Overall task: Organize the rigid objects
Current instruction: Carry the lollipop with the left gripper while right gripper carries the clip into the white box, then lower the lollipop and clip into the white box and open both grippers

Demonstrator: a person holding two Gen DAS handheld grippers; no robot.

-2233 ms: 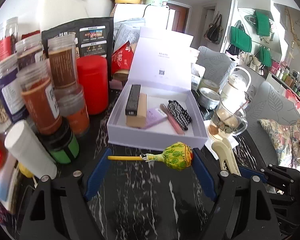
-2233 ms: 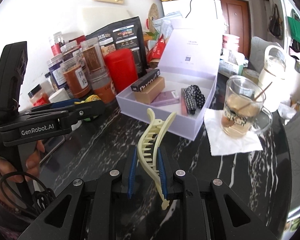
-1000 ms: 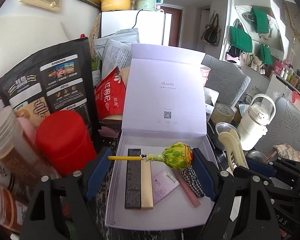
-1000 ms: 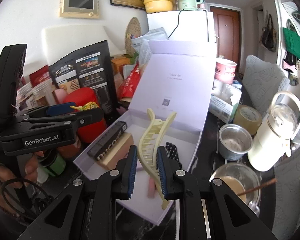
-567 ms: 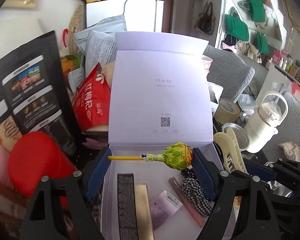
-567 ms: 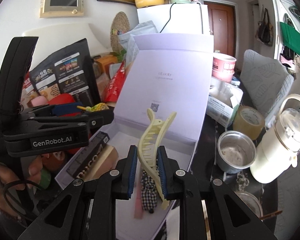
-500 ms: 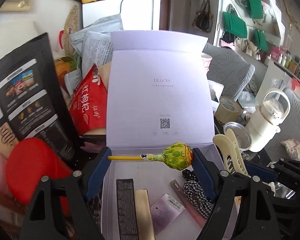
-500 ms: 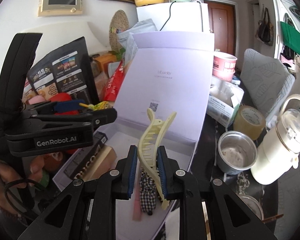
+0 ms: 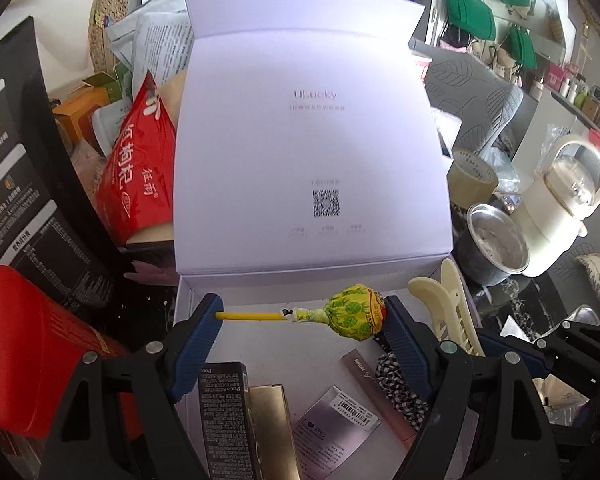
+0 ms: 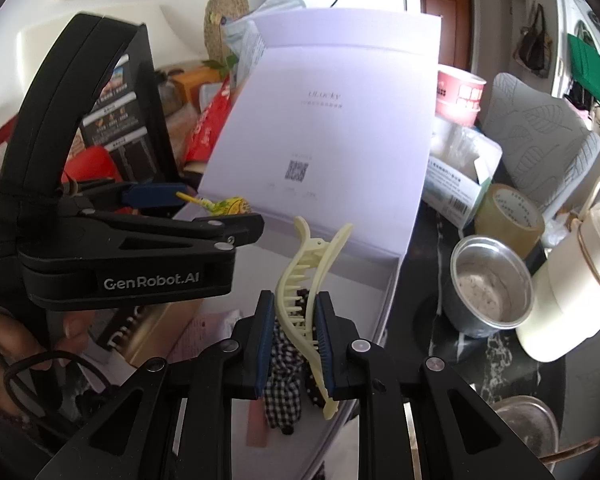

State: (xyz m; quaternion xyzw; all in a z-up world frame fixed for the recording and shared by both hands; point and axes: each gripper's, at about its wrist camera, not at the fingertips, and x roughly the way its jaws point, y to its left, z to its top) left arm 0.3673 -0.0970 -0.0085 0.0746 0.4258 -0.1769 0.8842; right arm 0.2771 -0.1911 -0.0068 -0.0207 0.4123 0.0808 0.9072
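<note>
Left wrist: we see the left gripper [image 9: 300, 318], jaws wide, clamping a lollipop [image 9: 350, 316] lengthwise, stick to candy, over the open white box [image 9: 260, 344]. Right wrist: right gripper [image 10: 294, 336], jaws narrow, pinching a cream hair claw [image 10: 308, 280] above the box's right side.

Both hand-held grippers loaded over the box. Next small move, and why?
Probably lower the left hand-held gripper a little and open it. It holds the yellow-wrapped lollipop lengthwise between its pads, above a bare patch of floor in the open white cardboard box, behind the items already inside. The right hand-held gripper, clamped on the cream plastic hair claw, can wait.
</note>
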